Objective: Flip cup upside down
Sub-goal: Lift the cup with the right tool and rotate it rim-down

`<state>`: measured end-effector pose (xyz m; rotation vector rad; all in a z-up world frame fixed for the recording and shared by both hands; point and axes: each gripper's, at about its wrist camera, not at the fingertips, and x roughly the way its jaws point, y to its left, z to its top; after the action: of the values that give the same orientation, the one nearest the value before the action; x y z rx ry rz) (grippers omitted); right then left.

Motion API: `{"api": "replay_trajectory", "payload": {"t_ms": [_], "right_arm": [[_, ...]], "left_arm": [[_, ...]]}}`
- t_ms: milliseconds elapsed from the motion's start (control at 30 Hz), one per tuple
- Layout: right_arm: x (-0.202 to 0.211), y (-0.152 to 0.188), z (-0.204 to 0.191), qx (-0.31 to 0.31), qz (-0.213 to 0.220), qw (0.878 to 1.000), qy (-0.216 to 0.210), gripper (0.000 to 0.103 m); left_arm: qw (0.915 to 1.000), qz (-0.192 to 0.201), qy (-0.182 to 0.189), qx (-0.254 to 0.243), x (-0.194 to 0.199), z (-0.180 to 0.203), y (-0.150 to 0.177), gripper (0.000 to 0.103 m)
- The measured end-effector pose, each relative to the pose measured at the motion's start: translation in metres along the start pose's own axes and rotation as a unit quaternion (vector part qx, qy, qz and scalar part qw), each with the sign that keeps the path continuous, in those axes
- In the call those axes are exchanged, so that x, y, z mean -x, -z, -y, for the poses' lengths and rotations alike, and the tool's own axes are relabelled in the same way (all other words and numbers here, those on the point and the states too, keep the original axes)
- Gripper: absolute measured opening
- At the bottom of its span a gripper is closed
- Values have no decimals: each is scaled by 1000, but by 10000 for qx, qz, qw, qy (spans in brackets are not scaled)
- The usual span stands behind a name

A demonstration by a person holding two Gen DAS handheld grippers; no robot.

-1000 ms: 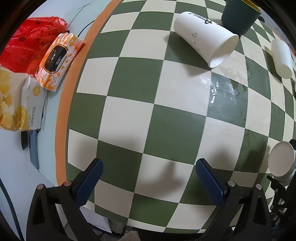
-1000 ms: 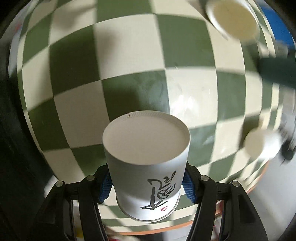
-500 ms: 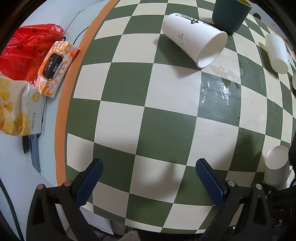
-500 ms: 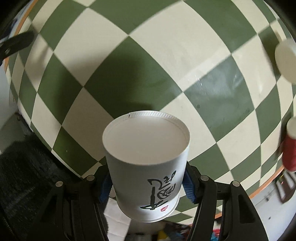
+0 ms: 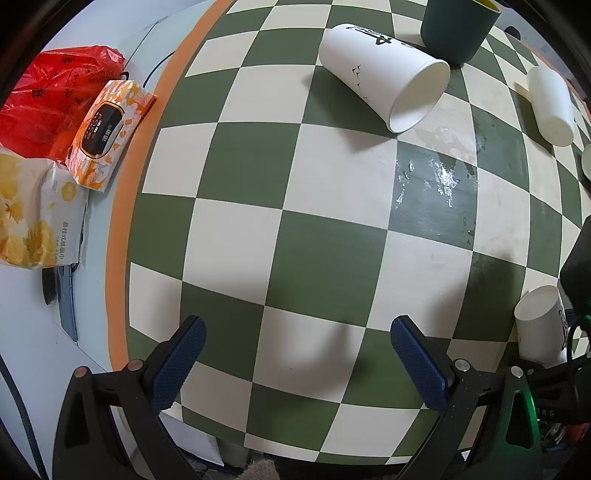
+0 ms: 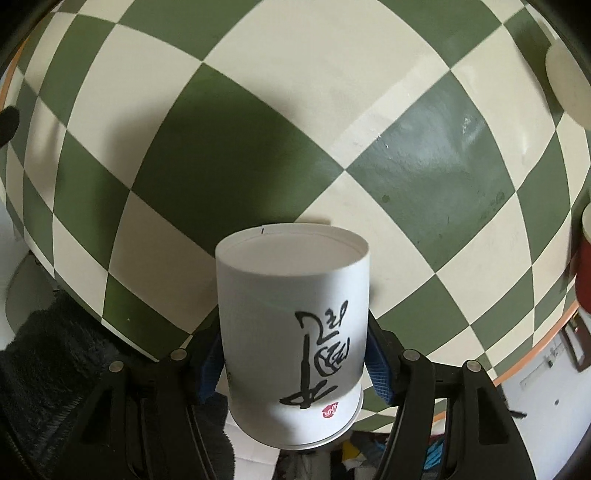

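Surface: green-and-cream checkered tablecloth with an orange border, seen from above in both wrist views.
Right gripper: jaws closed on the paper cup; blue pads press its wall from both sides, low on the body near the wide rim.
Paper cup, position: held at the near edge of the cloth; whether it touches the surface cannot be told.
Paper cup, orientation: long axis runs away from the camera; flat closed base faces forward, wide rim faces the gripper body. Black brush lettering and a red seal face the camera.
Hidden: the cup's mouth and inside; most of both pads behind the cup wall.
Left gripper: jaws wide apart, nothing between them, above bare cloth.
Mid field, left view: wet patch glinting on one green square.
Far field, left view: second white cup on its side, mouth toward the camera; teal cup upright behind it, top cut off; white cylinder lying at right.
Off the cloth, left: orange wipes pack, yellow tissue pack, red bag, partly cut off.
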<state>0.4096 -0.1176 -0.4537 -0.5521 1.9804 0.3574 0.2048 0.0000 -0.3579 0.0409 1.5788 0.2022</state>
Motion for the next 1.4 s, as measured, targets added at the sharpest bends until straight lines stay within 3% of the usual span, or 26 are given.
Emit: {"api": "replay_trajectory", "payload": {"t_ms": [100,433,767,867,1033,1233,1400], "right_arm": [[6,-5,6,-106,8,9999,-126,92],[36,-12,23,-215,225,9992,-242,93],[23,-20,22,-408,31,9989,-226,92],[21,-22,24,-438,77,9987,-260,86],[13,-13,29,-538,137,9979,-340,64],[14,4,38,-747,475,9949,-488,63],[28,22,52,-1024,1046,9873,-619,63]], "left_arm": [[10000,13,5,-36,0,0,-1,103],[9999,106,18,-122,7,4,-3,102],[9999,75,19,-130,4,0,-1,103],[9999,38,30,-116,1,-1,-1,103],[9999,15,57,-141,-1,-1,-2,103],[9996,70,71,-260,3,7,-4,103],[9992,115,91,-364,5,14,-6,103]]}}
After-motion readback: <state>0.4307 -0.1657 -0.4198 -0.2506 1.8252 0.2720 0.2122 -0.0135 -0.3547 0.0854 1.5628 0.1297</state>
